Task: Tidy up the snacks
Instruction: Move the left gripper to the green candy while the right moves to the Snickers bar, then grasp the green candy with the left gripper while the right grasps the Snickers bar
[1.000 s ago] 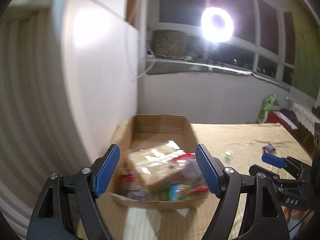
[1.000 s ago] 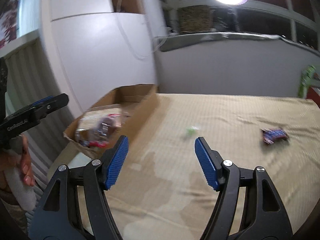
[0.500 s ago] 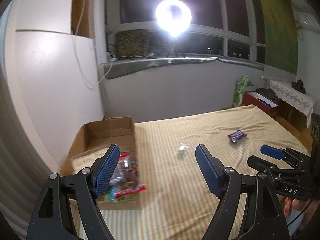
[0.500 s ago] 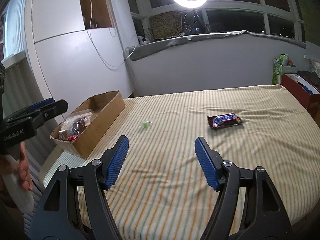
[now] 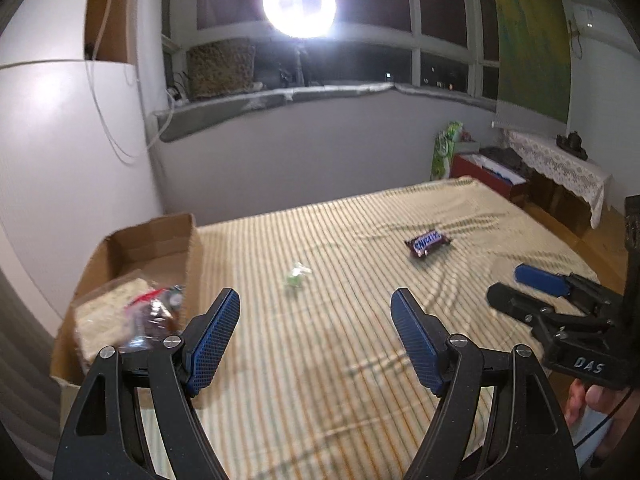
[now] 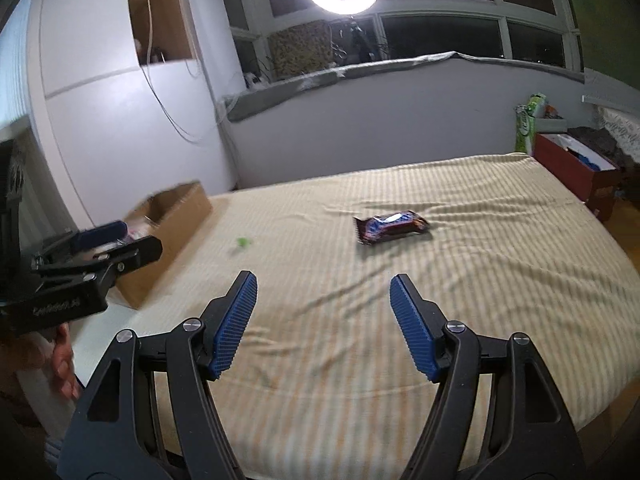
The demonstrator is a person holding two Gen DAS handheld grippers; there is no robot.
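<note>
Nearby, cardboard box (image 5: 120,264) beside small green candy (image 5: 297,274).

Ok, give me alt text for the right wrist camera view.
The open, empty right gripper, its jaws opening, points across a striped bedspread toward a chocolate bar. A small green candy and a cardboard box lie further left, behind the left gripper.

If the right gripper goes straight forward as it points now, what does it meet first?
Probably the striped bedcover, short of the chocolate bar. The right gripper, opening with nothing between its jaws, tilts downward, though depth is unclear.
</note>
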